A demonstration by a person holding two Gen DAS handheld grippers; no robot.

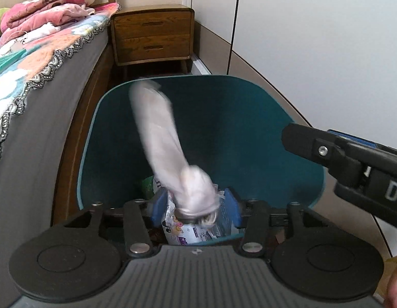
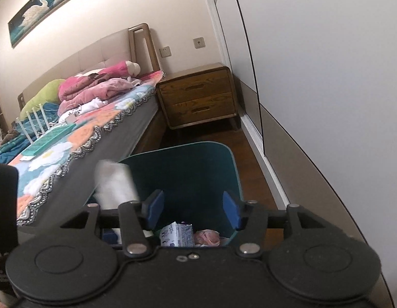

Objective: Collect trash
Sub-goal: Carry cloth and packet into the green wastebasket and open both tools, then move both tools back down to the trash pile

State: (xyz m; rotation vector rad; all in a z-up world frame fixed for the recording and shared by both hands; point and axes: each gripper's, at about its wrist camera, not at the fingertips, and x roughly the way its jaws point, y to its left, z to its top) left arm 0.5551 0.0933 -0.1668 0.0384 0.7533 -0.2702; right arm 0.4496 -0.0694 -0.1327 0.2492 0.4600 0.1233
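Left gripper (image 1: 194, 211) standing unclenched, a blurred white wrapper (image 1: 170, 151) hanging loose between its pads. Right gripper (image 2: 194, 211) gaping, nothing between. Teal bin (image 2: 231, 177) sitting at twelve o'clock below both; its trash (image 2: 177, 234) half hidden.

White "D" on right gripper (image 1: 288, 138)

Blurred pale wrapper (image 1: 170, 151) between open left gripper (image 1: 194, 205) pads, over teal bin (image 1: 262, 128).
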